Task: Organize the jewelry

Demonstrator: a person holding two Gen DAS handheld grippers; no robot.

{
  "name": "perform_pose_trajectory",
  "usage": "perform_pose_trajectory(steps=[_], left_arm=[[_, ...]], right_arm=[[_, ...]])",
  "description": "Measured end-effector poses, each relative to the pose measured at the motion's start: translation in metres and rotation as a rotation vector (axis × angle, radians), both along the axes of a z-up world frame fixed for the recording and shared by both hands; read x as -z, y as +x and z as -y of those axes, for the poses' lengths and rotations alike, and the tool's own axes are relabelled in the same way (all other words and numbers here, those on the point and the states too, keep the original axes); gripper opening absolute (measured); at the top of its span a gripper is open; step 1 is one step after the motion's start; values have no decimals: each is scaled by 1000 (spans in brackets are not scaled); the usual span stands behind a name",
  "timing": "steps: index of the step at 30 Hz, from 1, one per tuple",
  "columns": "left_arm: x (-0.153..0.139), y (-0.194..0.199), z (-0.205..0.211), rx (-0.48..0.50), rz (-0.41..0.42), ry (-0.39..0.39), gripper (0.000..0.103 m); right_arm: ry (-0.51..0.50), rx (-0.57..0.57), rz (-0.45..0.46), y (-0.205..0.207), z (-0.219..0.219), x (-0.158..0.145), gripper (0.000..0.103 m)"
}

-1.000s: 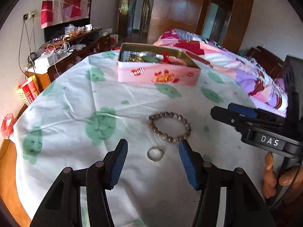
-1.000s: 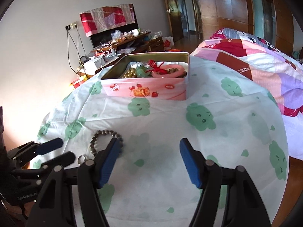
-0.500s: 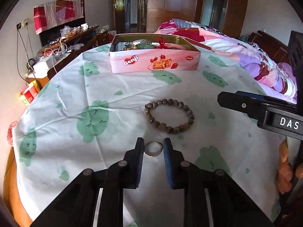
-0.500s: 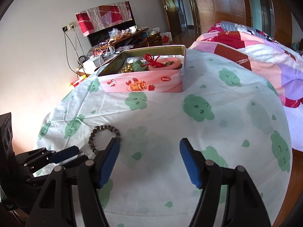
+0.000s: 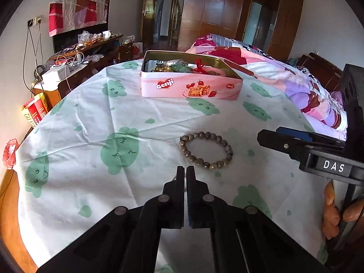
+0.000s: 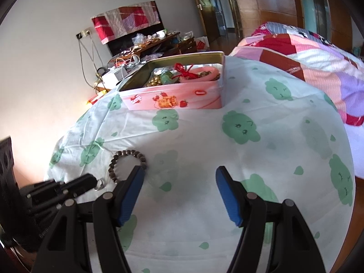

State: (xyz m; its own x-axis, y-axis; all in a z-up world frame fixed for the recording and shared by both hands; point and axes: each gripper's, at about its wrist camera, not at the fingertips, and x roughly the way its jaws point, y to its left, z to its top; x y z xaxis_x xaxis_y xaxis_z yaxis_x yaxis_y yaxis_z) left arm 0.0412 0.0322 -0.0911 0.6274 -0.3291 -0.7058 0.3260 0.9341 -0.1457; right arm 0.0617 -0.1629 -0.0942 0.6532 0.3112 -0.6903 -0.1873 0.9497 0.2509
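Observation:
My left gripper [image 5: 185,170] is shut on a small silver ring, which its fingers hide in its own view. The ring [image 6: 100,184] shows at the left fingertips in the right wrist view. A brown bead bracelet [image 5: 206,150] lies on the tablecloth just beyond and right of the left gripper; it also shows in the right wrist view [image 6: 127,162]. A pink open tin [image 5: 190,88] with several jewelry pieces inside stands at the far side; it also shows in the right wrist view [image 6: 175,97]. My right gripper [image 6: 179,173] is open and empty above the cloth.
The round table wears a white cloth with green prints [image 5: 95,122]. A bed with a patchwork quilt [image 5: 284,77] lies to the right. A cluttered wooden sideboard [image 5: 75,63] stands at the left wall. The right gripper's body [image 5: 318,157] sits close at the right.
My left gripper closed from wide open onto the ring on the cloth. The right gripper stayed open and shifted slightly.

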Motion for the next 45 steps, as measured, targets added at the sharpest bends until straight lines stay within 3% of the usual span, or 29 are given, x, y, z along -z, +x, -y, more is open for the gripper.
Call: perform_pose_trajectory(steps=[6, 11, 13, 17, 18, 23, 29, 32, 34, 38, 45], left_arm=[[-5, 0, -12, 0, -2, -31, 1], [8, 3, 3, 44, -57, 33, 4], [9, 2, 6, 34, -42, 49, 6], [9, 4, 4, 20, -63, 25, 37], [8, 4, 3, 17, -61, 19, 39], [9, 3, 6, 23, -63, 22, 39], [10, 3, 20, 46, -48, 152, 34], [10, 6, 13, 25, -53, 132, 20], [10, 7, 10, 23, -60, 104, 20], [10, 2, 15, 29, -24, 136, 20], [-1, -1, 3, 10, 21, 68, 20]], right_arm=[[-21, -4, 5, 0, -3, -1, 69], [-10, 4, -1, 0, 0, 1, 69], [-9, 4, -1, 0, 0, 0, 69], [-6, 2, -2, 1, 0, 0, 69], [-4, 2, -4, 1, 0, 1, 69], [13, 5, -14, 2, 2, 2, 69], [15, 5, -15, 3, 3, 3, 69], [12, 4, -10, 2, 3, 3, 69], [12, 5, -7, 2, 3, 2, 69], [13, 5, -7, 1, 3, 2, 69], [6, -4, -6, -1, 1, 1, 69]])
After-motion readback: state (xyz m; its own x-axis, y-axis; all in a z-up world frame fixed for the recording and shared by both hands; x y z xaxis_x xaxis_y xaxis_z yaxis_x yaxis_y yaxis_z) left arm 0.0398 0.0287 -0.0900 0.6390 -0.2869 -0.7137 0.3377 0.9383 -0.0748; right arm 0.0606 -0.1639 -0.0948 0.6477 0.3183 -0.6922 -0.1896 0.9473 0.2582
